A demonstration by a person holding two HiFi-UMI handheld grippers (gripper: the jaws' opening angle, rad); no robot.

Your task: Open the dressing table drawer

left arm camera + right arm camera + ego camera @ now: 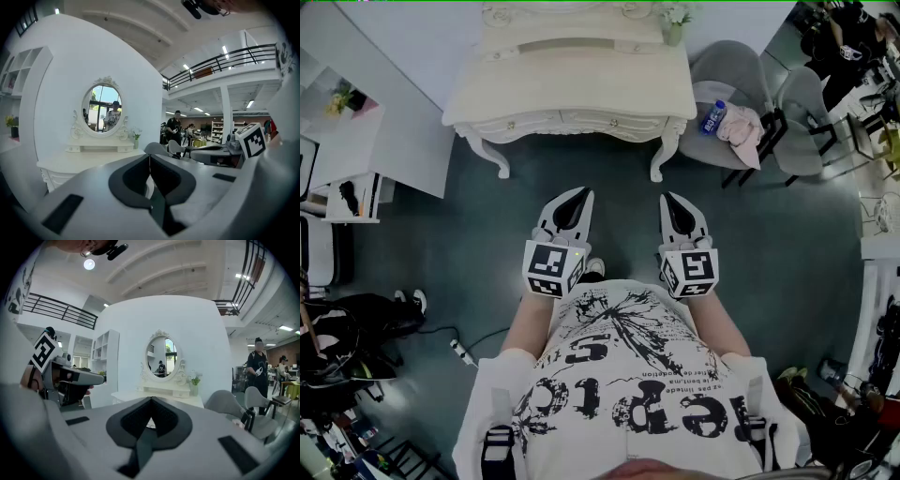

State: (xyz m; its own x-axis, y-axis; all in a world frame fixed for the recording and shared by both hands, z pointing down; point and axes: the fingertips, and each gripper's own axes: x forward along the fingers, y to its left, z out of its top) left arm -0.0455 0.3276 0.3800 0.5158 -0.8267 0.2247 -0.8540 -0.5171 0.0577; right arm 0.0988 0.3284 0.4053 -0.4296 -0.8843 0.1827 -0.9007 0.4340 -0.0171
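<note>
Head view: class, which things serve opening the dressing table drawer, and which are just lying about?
Job: cream carved dressing table; its front drawer; shut left gripper; shut right gripper.
Lying about: grey padded chair; blue plastic bottle; pink cloth; green plant in vase.

Open floor [581, 169] before dressing table [572, 89], grey chair [733, 62] at right

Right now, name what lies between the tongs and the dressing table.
Head view: only bare floor between left tongs, right tongs and the dressing table.
</note>
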